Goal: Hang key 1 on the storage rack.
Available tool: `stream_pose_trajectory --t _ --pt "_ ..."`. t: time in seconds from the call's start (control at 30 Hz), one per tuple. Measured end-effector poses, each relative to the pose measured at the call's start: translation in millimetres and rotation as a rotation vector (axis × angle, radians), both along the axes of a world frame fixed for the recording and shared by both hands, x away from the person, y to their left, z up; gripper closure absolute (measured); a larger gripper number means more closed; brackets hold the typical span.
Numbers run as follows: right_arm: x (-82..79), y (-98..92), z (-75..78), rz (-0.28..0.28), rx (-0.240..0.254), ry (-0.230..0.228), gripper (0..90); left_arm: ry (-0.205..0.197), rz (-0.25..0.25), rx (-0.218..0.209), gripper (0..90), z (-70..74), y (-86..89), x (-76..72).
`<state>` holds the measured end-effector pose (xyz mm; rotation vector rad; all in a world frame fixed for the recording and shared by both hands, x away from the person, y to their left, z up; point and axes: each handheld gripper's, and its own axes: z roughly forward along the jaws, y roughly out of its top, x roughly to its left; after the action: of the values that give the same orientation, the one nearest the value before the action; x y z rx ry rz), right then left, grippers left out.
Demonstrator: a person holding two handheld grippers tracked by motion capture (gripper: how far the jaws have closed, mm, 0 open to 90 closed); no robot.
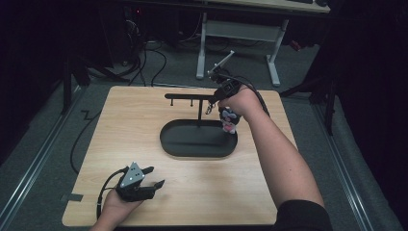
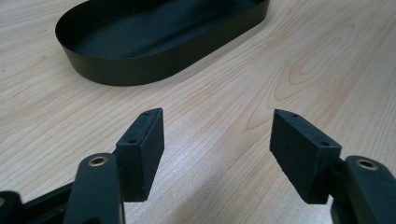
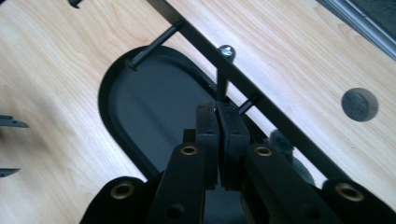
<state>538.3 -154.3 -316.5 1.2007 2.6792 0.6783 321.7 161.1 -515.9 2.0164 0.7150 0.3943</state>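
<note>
A black oval tray [image 1: 178, 144] lies mid-table, with a thin post [image 1: 199, 114] rising from it to a horizontal bar [image 1: 185, 96] that carries short pegs. My right gripper [image 1: 212, 100] hovers at the bar's right end, its jaws shut on a keychain. The keychain's metal clasp [image 1: 210, 109] dangles beside the post. Its small white, pink and black plush toy [image 1: 229, 121] hangs under the hand, above the tray's right end. In the right gripper view the pads [image 3: 208, 126] press together just below the bar [image 3: 261, 95], with grey fur [image 3: 280, 140] beside them. My left gripper [image 1: 156, 176] rests open on the table [image 2: 280, 65] near the front left, with nothing between its jaws [image 2: 217, 140].
The tray [image 2: 140, 70] lies ahead of the left gripper. A round grey cap [image 3: 359, 104] is set into the tabletop beyond the bar. Behind the table stand white desk legs [image 1: 201, 48], with cables on the grey floor [image 1: 144, 57].
</note>
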Motion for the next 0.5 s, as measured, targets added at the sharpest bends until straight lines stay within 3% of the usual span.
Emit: stream_pose_trajectory --t 0.23,0.5 --pt "-1.2 -2.3 3.9 -0.039 0.003 -0.038 82.5 0.003 -0.003 0.0 36.0 -0.2 -0.2 0.2" --pt "-24.2 -14.9 -2.9 -0.043 0.042 -0.04 79.6 -0.001 -0.012 0.009 36.0 -0.4 -1.6 0.1"
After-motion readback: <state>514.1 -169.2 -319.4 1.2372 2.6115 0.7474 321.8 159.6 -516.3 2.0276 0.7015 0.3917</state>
